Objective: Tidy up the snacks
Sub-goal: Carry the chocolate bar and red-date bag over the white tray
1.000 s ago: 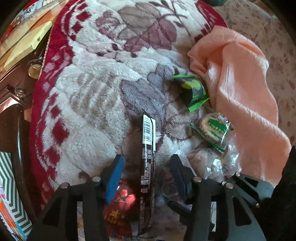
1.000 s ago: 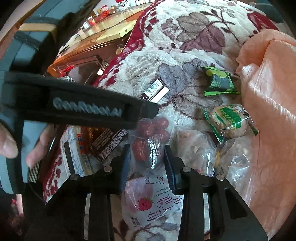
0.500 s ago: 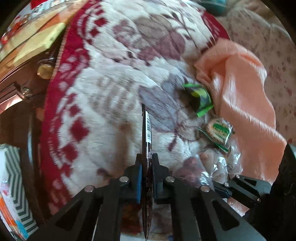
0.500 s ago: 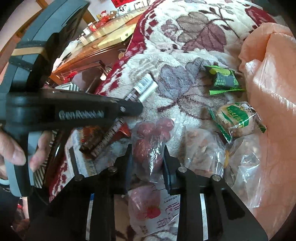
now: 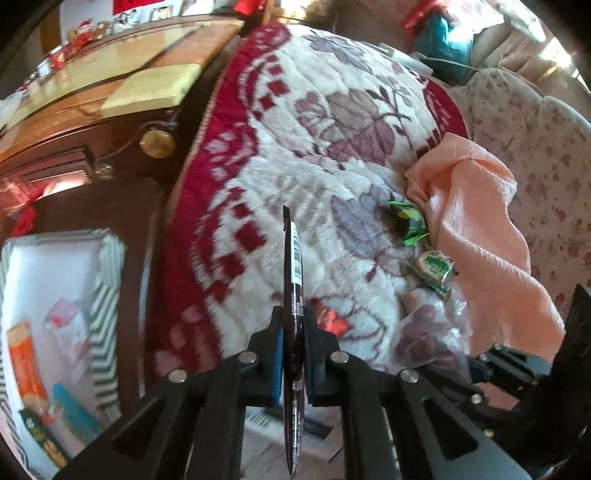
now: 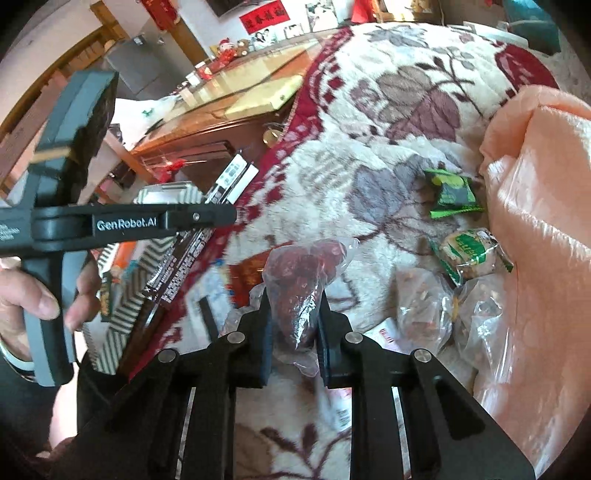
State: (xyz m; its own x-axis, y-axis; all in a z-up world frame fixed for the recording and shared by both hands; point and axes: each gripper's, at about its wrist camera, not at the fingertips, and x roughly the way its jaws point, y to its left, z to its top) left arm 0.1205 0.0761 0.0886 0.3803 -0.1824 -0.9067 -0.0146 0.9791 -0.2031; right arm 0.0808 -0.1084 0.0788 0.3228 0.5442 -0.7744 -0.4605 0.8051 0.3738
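The fleece blanket [image 5: 332,147] covers most of the scene, a peach cloth [image 5: 480,240] bunched at its right and a striped box [image 5: 107,266] at near left. A second ago both snacks lay on it between open jaws. Now the left gripper [image 5: 293,354] is clamped on a flat dark packet [image 5: 293,295], held edge-on, and the right gripper [image 6: 295,332] pinches a clear bag of red dates [image 6: 306,280]. Both are raised, likely bound for the box. Two green packets [image 6: 452,194] remain at right.

Lived-in home, plush floral blanket [image 5: 332,155] over a bed, glass-topped wooden cabinet [image 6: 236,107] at ten o'clock, red festive wall banner [image 6: 263,16], framed photos
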